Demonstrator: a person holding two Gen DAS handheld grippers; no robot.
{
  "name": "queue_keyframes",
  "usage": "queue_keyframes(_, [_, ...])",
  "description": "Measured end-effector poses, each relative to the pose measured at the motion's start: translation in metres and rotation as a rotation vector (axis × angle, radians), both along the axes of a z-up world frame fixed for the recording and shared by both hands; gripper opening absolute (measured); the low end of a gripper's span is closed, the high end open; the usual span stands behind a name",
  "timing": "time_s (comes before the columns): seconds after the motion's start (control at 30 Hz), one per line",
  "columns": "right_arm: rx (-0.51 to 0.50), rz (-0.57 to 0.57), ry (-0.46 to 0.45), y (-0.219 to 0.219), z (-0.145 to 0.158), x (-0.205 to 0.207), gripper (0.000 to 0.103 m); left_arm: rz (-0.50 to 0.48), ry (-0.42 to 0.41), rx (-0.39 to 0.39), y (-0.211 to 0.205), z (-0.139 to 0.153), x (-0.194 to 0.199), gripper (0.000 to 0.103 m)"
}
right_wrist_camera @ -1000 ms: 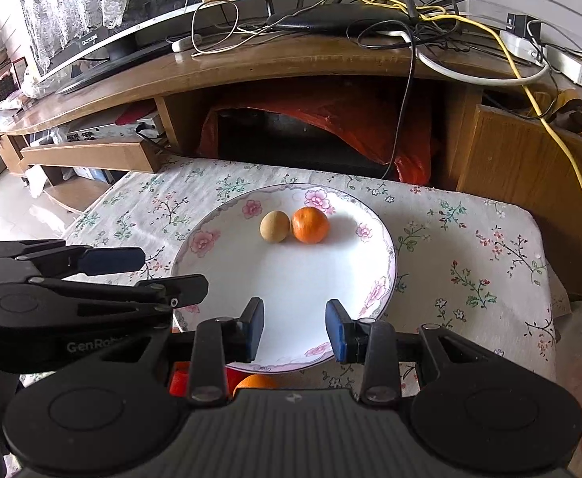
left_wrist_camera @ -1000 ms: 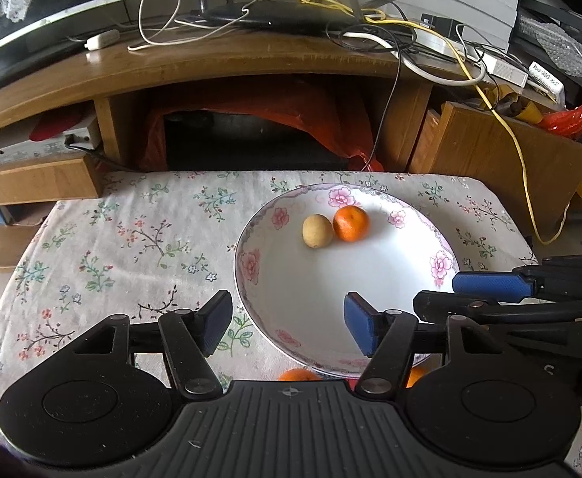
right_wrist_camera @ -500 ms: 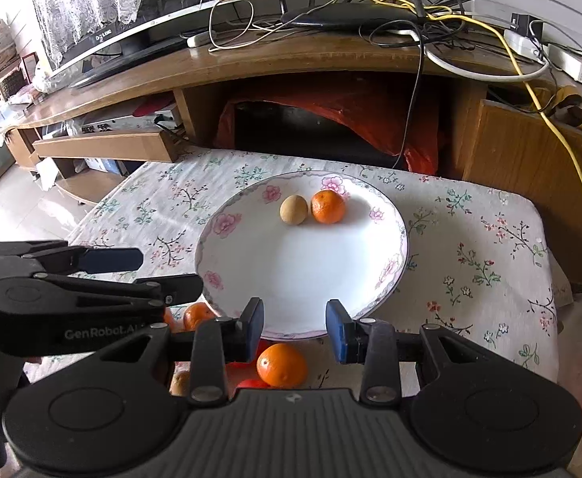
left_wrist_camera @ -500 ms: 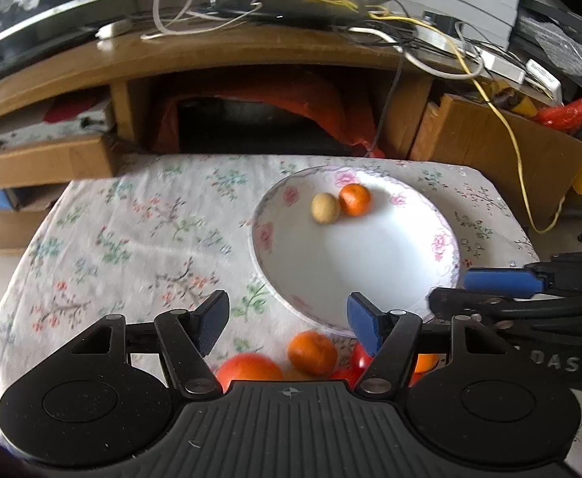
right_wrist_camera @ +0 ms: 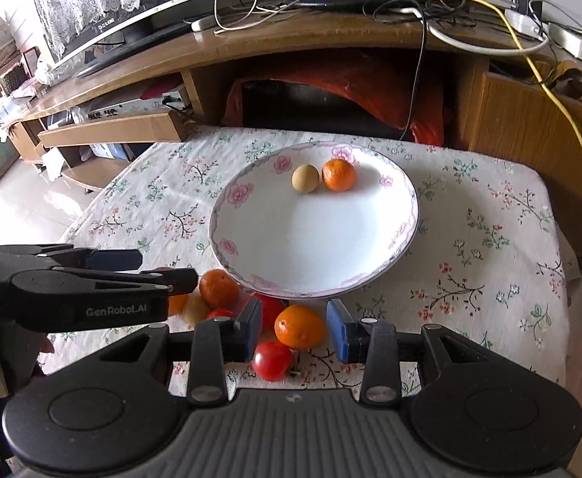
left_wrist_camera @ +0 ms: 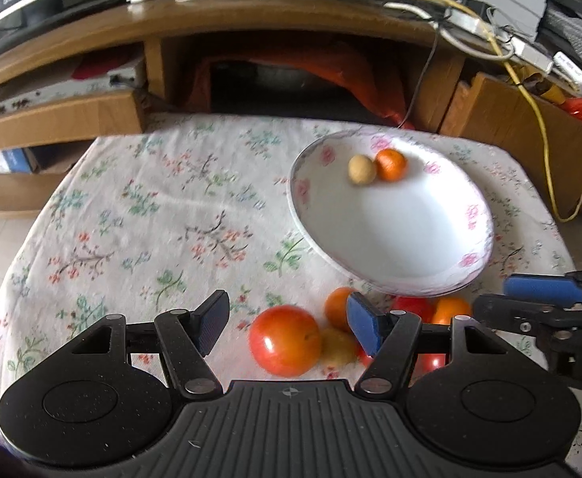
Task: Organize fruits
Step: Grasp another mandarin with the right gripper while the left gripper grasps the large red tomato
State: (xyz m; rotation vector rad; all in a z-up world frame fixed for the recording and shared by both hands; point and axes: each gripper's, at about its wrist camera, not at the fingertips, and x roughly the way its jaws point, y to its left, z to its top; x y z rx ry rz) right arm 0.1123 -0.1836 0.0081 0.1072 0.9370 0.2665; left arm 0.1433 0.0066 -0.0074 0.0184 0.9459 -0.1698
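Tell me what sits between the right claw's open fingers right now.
In the right wrist view, an orange lies on the tablecloth between the right claw's open fingers, untouched. A small red fruit sits just nearer the camera.

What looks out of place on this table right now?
Most fruit sits loose on the tablecloth beside the plate, including an orange and tomato. Nothing looks spilled or broken.
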Motion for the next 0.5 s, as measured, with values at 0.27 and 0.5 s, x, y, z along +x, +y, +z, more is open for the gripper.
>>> queue_keyframes(0.27, [0.001,0.007,0.016,0.003,-0.004,0.003,0.040,0.036,0.061,-0.042,0.015,-0.011,0.004,0.069])
queue_keyframes(0.5, [-0.004,0.007,0.036,0.003,-0.011,0.006,0.041,0.053,0.070,-0.047,0.013,-0.019,0.012,0.069])
